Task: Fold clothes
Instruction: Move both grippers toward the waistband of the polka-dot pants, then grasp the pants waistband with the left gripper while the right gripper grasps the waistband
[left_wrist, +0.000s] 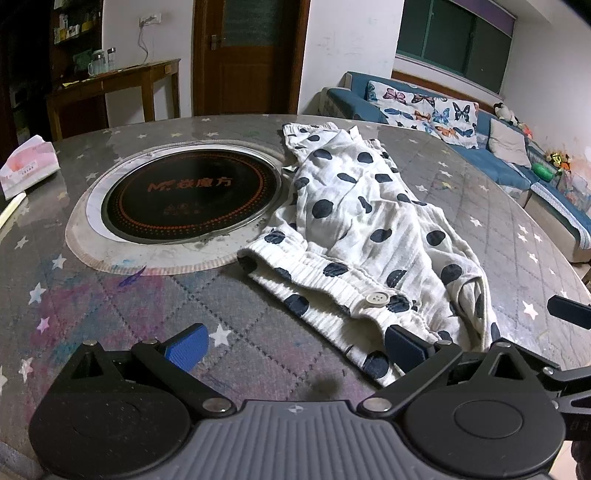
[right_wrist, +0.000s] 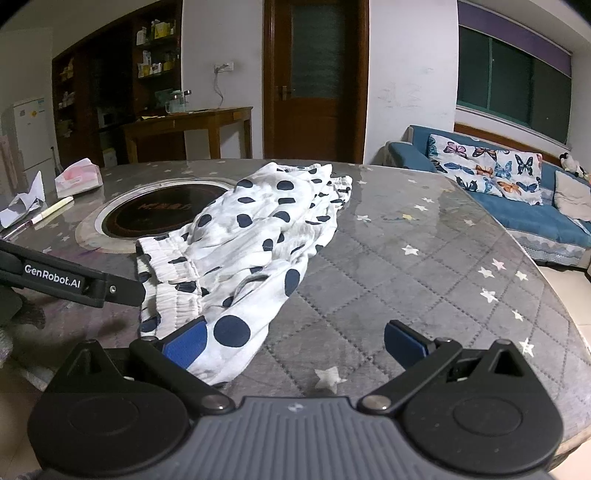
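Observation:
A white garment with dark blue dots lies crumpled on the round grey table, its ribbed waistband with a white button toward me. It also shows in the right wrist view. My left gripper is open and empty just in front of the waistband, its right finger at the cloth's near edge. My right gripper is open and empty at the garment's near right corner, with its left finger over the cloth. The left gripper's body shows in the right wrist view.
A round black induction hob is set in the table left of the garment. A pink tissue pack, crumpled paper and a pen lie at the table's far left. A blue sofa stands to the right.

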